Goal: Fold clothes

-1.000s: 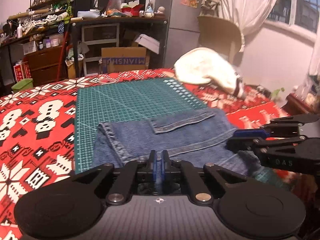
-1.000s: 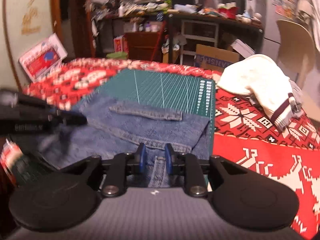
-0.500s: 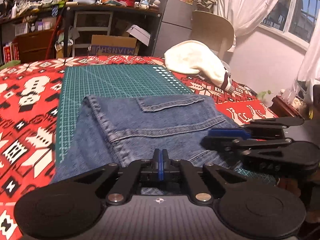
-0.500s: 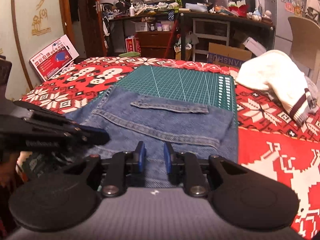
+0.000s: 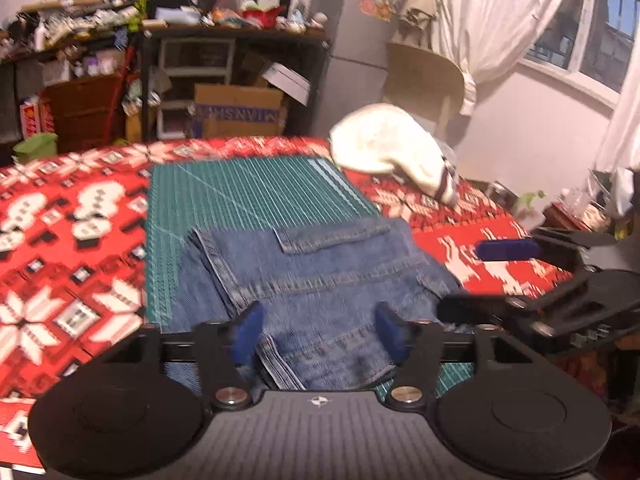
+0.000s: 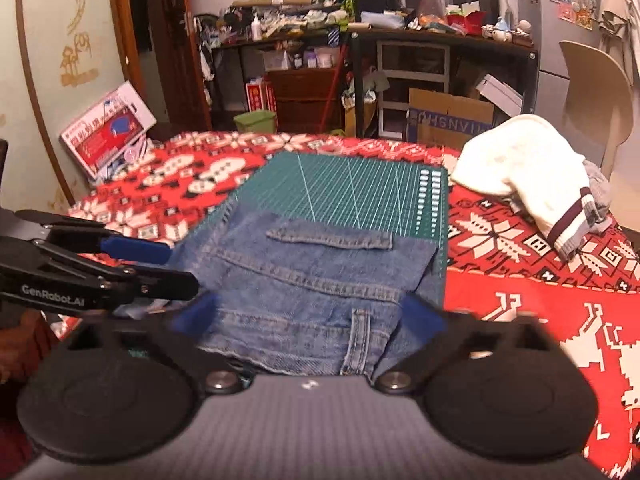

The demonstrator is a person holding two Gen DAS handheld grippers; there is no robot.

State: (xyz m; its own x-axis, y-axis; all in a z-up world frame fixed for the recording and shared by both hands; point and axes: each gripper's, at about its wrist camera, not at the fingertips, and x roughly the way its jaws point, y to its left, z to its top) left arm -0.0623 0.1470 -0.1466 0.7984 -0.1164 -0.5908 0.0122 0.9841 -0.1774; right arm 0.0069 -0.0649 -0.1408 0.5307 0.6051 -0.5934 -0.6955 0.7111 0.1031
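Note:
Folded blue jeans (image 5: 320,276) (image 6: 304,276) lie on the near part of a green cutting mat (image 5: 248,192) (image 6: 344,184), a hem strip folded across their far edge. My left gripper (image 5: 320,328) hangs just over the jeans' near edge, open, its blue pads wide apart with nothing between them. My right gripper (image 6: 308,314) is open too, above the near hem and a belt loop. Each gripper shows in the other's view: the right one (image 5: 472,276) at the right, the left one (image 6: 180,268) at the left.
A red patterned blanket (image 5: 68,240) (image 6: 560,312) covers the bed. A white garment (image 5: 396,148) (image 6: 528,172) lies at the far right beside the mat. Shelves, a cardboard box (image 6: 448,120) and a chair (image 5: 424,80) stand behind the bed.
Both grippers have opened and let go of the jeans' near edge. The jeans now lie flat on the mat, and both grippers have drawn back a little.

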